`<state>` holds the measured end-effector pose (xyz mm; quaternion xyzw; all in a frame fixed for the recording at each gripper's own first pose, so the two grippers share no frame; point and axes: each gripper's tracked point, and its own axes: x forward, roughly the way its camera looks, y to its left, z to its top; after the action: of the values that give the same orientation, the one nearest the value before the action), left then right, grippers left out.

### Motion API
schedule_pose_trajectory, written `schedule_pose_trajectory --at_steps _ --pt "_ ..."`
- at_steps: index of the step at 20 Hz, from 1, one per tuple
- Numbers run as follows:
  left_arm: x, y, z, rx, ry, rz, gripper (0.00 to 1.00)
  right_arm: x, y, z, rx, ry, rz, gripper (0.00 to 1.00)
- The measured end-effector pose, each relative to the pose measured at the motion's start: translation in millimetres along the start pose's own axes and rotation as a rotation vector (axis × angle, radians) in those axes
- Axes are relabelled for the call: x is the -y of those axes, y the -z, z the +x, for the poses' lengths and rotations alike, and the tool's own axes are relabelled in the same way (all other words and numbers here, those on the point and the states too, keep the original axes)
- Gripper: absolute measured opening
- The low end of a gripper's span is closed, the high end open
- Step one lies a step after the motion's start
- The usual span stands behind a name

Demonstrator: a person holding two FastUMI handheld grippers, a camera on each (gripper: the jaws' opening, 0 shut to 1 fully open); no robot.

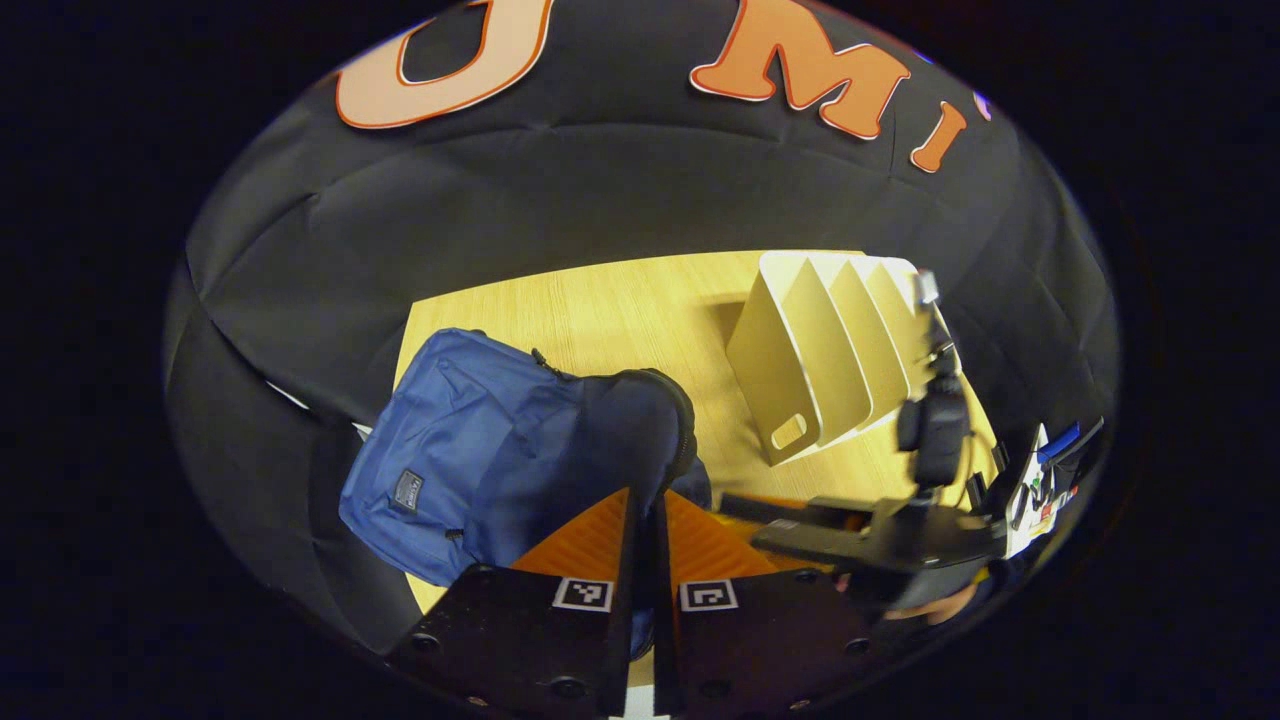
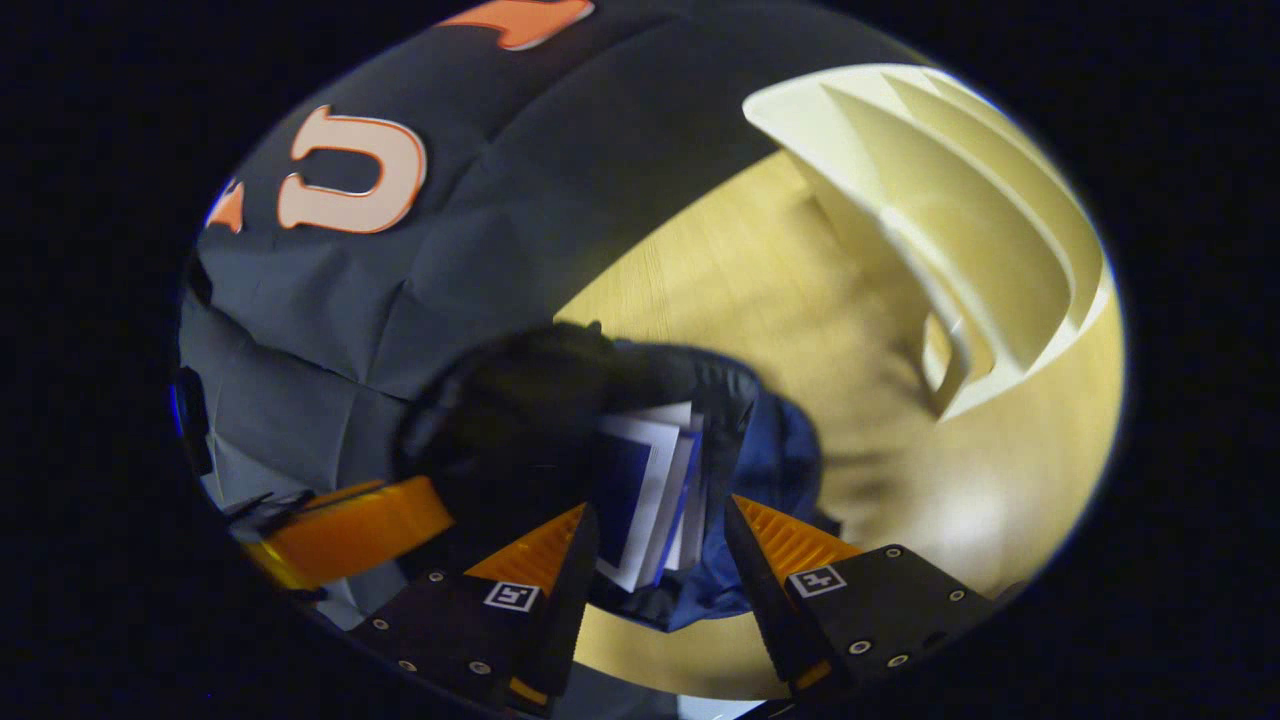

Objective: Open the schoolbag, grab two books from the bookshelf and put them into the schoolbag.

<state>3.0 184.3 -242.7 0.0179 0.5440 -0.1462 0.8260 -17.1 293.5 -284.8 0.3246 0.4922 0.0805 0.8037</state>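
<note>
From the left gripper view I see the blue schoolbag (image 1: pixel 500 450) lying on the wooden counter (image 1: pixel 640 310), near its left edge, with its dark open mouth turned toward the middle. My left hand-held gripper (image 1: pixel 645 520) sits just in front of that mouth with its fingers drawn together — only a thin slit shows between them, and whether they pinch the bag's cloth I cannot tell. The pale bookshelf (image 1: pixel 830 350), a rack of slanted dividers, stands upright on the counter to the right, apart from the bag, with bare wood between them. The other hand-held gripper (image 1: pixel 880 540) and its dark mount crowd the lower right, in front of the rack's near corner.

In the right gripper view my right hand-held gripper (image 2: pixel 660 530) has its fingers spread wide, holding nothing, just above the schoolbag's (image 2: pixel 770 470) opening. Two books (image 2: pixel 650 490) stand inside the mouth — white pages and a blue cover showing. The bookshelf (image 2: pixel 960 220) rises at the upper right, with open counter (image 2: pixel 760 290) between it and the bag.
</note>
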Motion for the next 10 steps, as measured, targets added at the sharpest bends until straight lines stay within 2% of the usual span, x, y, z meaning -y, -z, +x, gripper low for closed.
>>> schedule_pose_trajectory --at_steps 5,7,10 --pt "32 15 16 0.02 0.022 -0.066 0.19 38 -81 -63 0.182 0.09 -0.138 0.78" --pt "41 12 16 0.032 0.02 -0.109 0.32 55 -113 -91 0.249 0.134 -0.199 0.79" --pt "49 -2 10 0.113 -0.014 -0.144 0.33 78 -150 -134 0.332 0.187 -0.275 0.81"
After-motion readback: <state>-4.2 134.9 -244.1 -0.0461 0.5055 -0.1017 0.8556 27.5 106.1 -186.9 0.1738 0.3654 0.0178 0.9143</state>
